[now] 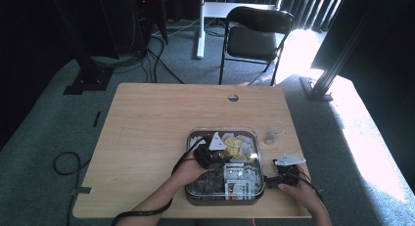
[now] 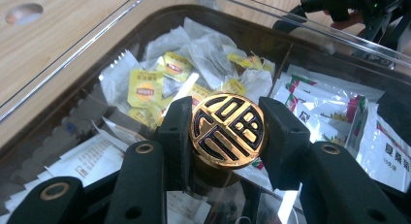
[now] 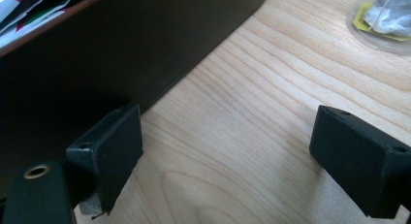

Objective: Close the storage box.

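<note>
Clamping my left gripper (image 2: 228, 132) on a round gold knob (image 2: 228, 129) with a black seal-like pattern, I see both pads (image 2: 177, 132) pressed against its sides, so the grip is closed on it. The knob's patterned face looks straight up at the gripper's camera, its short axis upright; it has no clear long axis. It appears to sit on the clear lid (image 2: 87, 49) of a dark divided box (image 1: 222, 165), over the box's middle. Through the lid I make out yellow-tagged tea bags (image 2: 145, 90) in one compartment and white sachets with red and green print (image 2: 334, 110) in the next. In the high view the left gripper (image 1: 214, 155) sits over the box, near its centre. My right gripper (image 3: 225, 158) rests low over bare wood just beside the box's dark outer wall (image 3: 111, 54), its jaws standing wide apart with nothing between them; a small clear dish holding a tea bag (image 3: 385, 18) lies farther off on the table. The box stands on a light wooden table (image 1: 147, 133) with a round cable hole (image 1: 233, 97) near its far edge. Beyond it lie grey carpet, a black folding chair (image 1: 254, 37), loose cables (image 1: 66, 162), dark curtains, and a bright patch of sunlight at the right.
</note>
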